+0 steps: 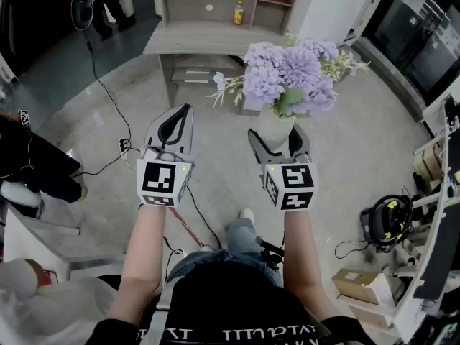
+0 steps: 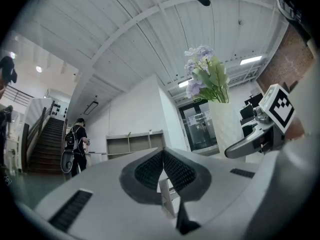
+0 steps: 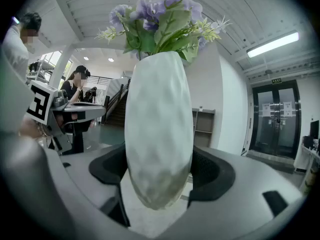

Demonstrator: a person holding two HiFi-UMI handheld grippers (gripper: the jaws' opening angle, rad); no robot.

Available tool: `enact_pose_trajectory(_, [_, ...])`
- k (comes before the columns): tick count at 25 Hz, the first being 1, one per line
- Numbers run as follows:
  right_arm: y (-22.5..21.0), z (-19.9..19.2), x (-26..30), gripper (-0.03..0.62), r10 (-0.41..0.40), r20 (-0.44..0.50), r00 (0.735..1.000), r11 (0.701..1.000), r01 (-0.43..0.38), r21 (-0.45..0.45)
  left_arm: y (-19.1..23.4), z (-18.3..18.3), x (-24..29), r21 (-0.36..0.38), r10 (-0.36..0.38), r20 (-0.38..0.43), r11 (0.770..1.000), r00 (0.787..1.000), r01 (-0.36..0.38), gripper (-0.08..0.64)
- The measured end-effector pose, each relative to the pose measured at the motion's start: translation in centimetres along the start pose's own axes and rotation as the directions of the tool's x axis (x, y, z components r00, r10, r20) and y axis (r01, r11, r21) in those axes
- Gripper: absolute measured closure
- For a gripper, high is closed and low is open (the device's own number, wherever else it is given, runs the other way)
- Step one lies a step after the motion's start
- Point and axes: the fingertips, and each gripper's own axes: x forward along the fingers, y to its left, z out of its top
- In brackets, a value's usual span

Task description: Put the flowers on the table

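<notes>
In the head view the right gripper (image 1: 279, 139) is clamping a white vase (image 1: 276, 128) by its lower body, and the purple flowers (image 1: 289, 72) are rising from it toward one o'clock. The bunch is hanging over the grey floor (image 1: 345, 164), in front of the pale bench (image 1: 194, 42), which is lying at twelve o'clock with a yellow bottle (image 1: 238, 11) standing on the shelf behind it. The left gripper (image 1: 180, 121) is hovering just beside, at nine o'clock of the vase, apart from it, with a black cable (image 1: 108, 99) trailing across the floor further left. In the left gripper view the two ribbed pads are meeting at their tips with nothing between them - this gripper is shut and carrying nothing - while the vase and flowers are showing at two o'clock and a person (image 2: 75, 144) with a backpack is standing at nine o'clock by a staircase. In the right gripper view the pads are pressing on both sides of the vase, which is filling the centre and standing upright, with the flowers spreading at twelve o'clock and the left gripper showing at nine o'clock.
</notes>
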Motion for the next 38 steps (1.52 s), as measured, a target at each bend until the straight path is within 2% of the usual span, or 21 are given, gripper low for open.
enact_pose_trajectory(5, [-0.2, -1.1, 0.4, 0.209, 0.022, -0.056, 0.998, 1.0, -0.022, 0.002, -0.3, -0.2, 0.2, 0.004, 0.011, -0.021, 1.0, 1.0, -0.011, 0.551])
enact_pose_trajectory(10, [-0.6, -3.2, 6.4, 0.208, 0.071, -0.176, 0.982, 0.997, -0.063, 0.051, 2.7, -1.9, 3.3, -0.005, 0.038, -0.015, 0.999, 0.999, -0.039, 0.551])
enact_pose_trajectory(16, [-3.1, -4.7, 10.0, 0.209, 0.123, -0.24, 0.963, 0.989, -0.099, 0.108, 3.1, -2.3, 7.0, 0.002, 0.079, -0.036, 0.997, 0.996, -0.079, 0.551])
enact_pose_trajectory(19, [-5.0, -4.6, 13.7, 0.209, 0.131, -0.259, 0.957, 0.988, -0.105, 0.11, 4.3, -3.0, 10.9, -0.006, 0.085, -0.034, 0.996, 0.996, -0.086, 0.551])
enact_pose_trajectory(23, [-8.1, -3.9, 20.4, 0.209, 0.136, -0.265, 0.955, 0.987, -0.108, 0.119, 7.0, -4.8, 17.3, -0.001, 0.089, -0.046, 0.996, 0.995, -0.09, 0.551])
enact_pose_trajectory(29, [-15.0, -1.7, 26.1, 0.209, 0.168, -0.247, 0.954, 0.983, -0.143, 0.117, 7.4, -3.8, 25.7, 0.018, 0.133, -0.04, 0.991, 0.99, -0.133, 0.551])
enact_pose_trajectory(38, [-18.2, -2.2, 31.3, 0.207, 0.221, -0.214, 0.951, 0.973, -0.199, 0.12, 7.9, -6.9, 30.1, 0.046, 0.174, -0.07, 0.984, 0.982, -0.172, 0.551])
